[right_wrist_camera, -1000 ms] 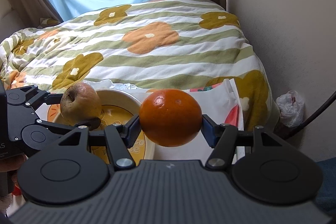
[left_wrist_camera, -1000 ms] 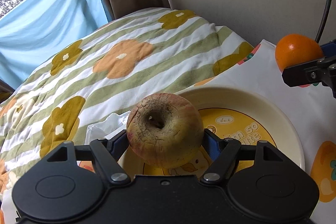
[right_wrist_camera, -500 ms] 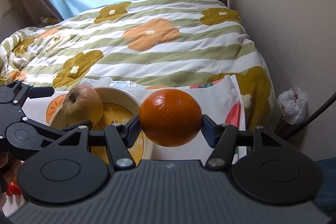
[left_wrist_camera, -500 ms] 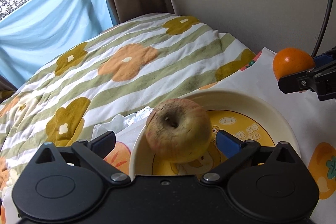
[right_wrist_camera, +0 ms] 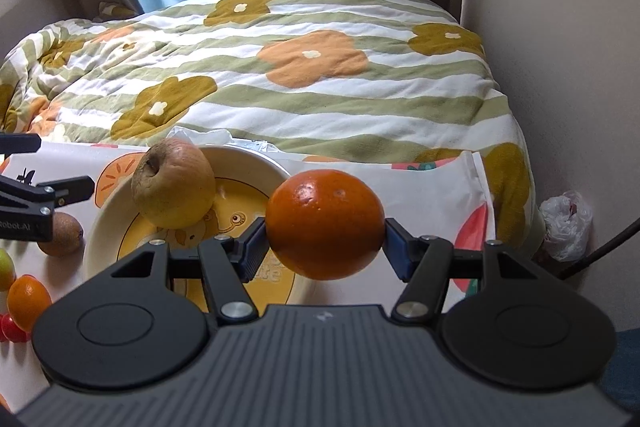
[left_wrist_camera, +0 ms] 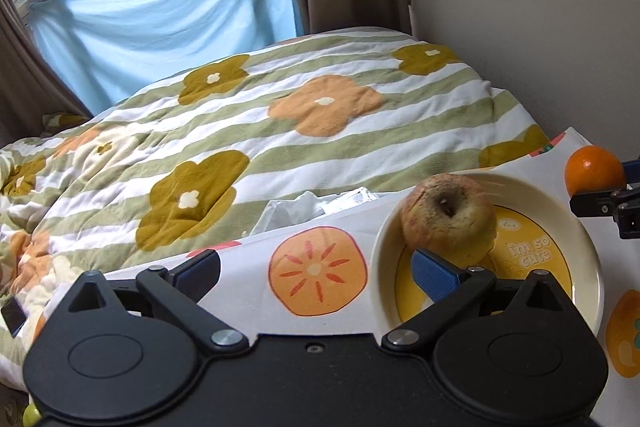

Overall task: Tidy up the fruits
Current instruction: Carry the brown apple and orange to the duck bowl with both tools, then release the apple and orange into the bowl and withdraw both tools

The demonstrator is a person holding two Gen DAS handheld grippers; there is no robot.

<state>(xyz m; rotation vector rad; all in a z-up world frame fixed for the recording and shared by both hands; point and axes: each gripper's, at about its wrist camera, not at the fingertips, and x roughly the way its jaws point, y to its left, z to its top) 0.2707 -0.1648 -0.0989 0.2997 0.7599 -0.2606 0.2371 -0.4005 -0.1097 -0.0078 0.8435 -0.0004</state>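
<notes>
A wrinkled yellow-brown apple (left_wrist_camera: pixel 448 217) (right_wrist_camera: pixel 173 184) rests in the cream plate (left_wrist_camera: pixel 588 247) (right_wrist_camera: pixel 105 223) with a yellow cartoon centre. My left gripper (left_wrist_camera: pixel 316 273) stands wide open to the left of the plate, with nothing between its blue pads; only patterned cloth shows there. Its right pad sits just in front of the apple. My right gripper (right_wrist_camera: pixel 324 247) is shut on an orange (right_wrist_camera: pixel 325 223) (left_wrist_camera: pixel 594 167), held in the air over the plate's right edge.
A white cloth with orange fruit prints (left_wrist_camera: pixel 318 277) covers the surface under the plate. Left of the plate lie a kiwi (right_wrist_camera: pixel 62 233), a second orange (right_wrist_camera: pixel 26 301), a green fruit and small red ones. A striped flowered quilt (right_wrist_camera: pixel 300 75) lies behind. A wall stands to the right.
My left gripper let go of the apple, which now lies in the plate, then opened wide and drew back up and to the left. My right gripper moved slightly with the orange.
</notes>
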